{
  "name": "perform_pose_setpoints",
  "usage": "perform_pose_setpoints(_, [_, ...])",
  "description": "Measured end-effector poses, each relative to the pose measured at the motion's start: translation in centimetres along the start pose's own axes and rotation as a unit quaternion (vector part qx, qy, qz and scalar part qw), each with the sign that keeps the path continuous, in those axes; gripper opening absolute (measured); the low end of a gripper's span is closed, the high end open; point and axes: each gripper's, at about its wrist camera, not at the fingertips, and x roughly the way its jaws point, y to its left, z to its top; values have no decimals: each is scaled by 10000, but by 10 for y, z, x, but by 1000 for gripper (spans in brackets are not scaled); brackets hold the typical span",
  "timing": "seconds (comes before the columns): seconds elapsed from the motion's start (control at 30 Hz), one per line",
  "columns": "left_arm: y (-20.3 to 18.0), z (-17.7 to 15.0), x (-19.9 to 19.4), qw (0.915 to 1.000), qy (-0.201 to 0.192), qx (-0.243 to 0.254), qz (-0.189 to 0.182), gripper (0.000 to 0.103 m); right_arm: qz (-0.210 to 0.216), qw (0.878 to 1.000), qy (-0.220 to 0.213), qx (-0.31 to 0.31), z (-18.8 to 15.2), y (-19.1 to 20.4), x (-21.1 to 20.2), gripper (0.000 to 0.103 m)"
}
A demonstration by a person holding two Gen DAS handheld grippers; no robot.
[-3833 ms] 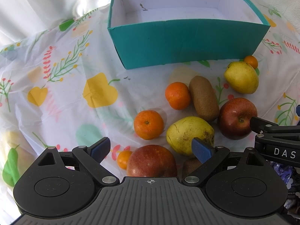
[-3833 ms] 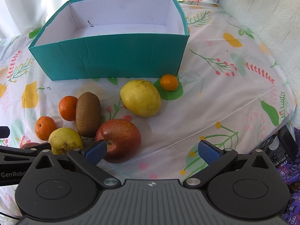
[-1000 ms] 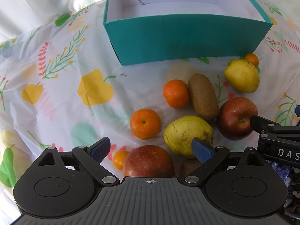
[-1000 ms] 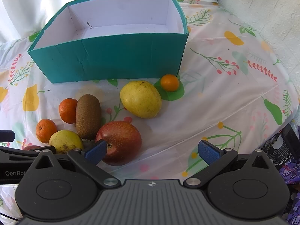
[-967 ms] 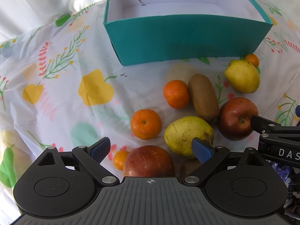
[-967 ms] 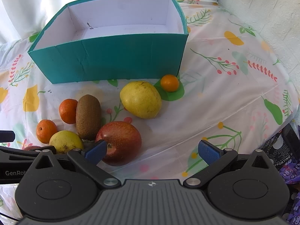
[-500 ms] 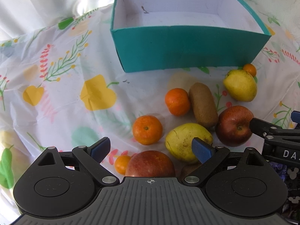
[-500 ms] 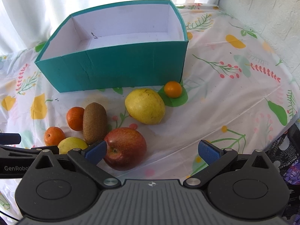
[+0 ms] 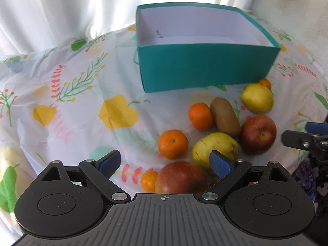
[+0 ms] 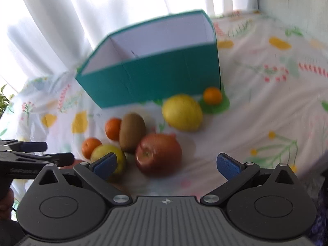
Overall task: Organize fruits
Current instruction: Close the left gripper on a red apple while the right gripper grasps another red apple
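Left tongs (image 9: 165, 162): sitting low in the left wrist view, blue pads spread wide, gripping nothing; a red apple (image 9: 181, 177) is lying just ahead between them.
Right tongs (image 10: 167, 164): also gaping wide and holding nothing; the right wrist view is blurring.
Box (image 9: 205, 67): a teal box with white inside is standing in the upper middle of the left wrist view, open at the top, showing no fruit inside.
Fruit group: all of it is lying on the desk (image 9: 71, 123) in front of the box, right of centre in the left wrist view.
Mandarins: one (image 9: 173, 144) is resting left of a yellow-green pear (image 9: 215, 148); another (image 9: 200, 115) is sitting just beside the kiwi (image 9: 225, 116).
Second apple (image 9: 258, 134): lying right of the kiwi and the pear, close against both.
Lemon-yellow fruit (image 9: 257, 100): sitting near the box's right corner, with a small orange fruit (image 9: 265, 83) peeking out behind it.
Small orange fruit near the left tongs (image 9: 148, 181): tucking against the near apple's left side.
Cloth: a white floral cover is draping the desk.
Curtain (image 9: 71, 6): hanging white along the top of both views.
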Motion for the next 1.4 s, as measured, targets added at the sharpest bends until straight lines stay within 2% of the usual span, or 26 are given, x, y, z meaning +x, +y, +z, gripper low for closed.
perform_pose_setpoints(0.1, [-4,-10,1,9998,12,135,-114,97,-260,9995,154,-47,-3,3,8,103])
perform_pose_setpoints(0.27, [-9,-27,2,9981,-44,182,-595,97,-499,9979,104,-396,-5,9,14,103])
perform_pose_setpoints(0.47, [-16,-35,12,9991,-155,306,-231,97,-477,9963,191,-695,-6,18,27,103])
perform_pose_setpoints(0.57, [-13,-37,16,9993,-199,201,-242,97,-444,9956,214,-799,-6,21,32,102])
perform_pose_setpoints(0.67, [-11,-39,17,9990,-324,188,-254,91,-462,9942,216,-942,-6,24,37,92])
perform_pose_setpoints(0.77, [-12,-41,24,9992,-159,191,-321,84,-485,9926,313,-1071,-7,27,45,85])
perform_pose_setpoints(0.83, [-13,-41,25,9992,-166,208,-296,84,-439,9919,362,-1135,-7,29,48,81])
perform_pose_setpoints(0.93, [-14,-41,26,9993,-166,255,-222,85,-412,9913,411,-1182,-6,31,55,77])
perform_pose_setpoints(1.1, [-16,-40,39,9990,-18,410,195,93,-382,9902,479,-1252,-5,35,64,72])
perform_pose_setpoints(1.2, [-10,-40,45,9991,102,328,265,97,-409,9894,504,-1299,-5,37,68,72])
perform_pose_setpoints(1.4, [-8,-41,45,9988,29,446,191,97,-487,9875,526,-1406,-4,39,73,72])
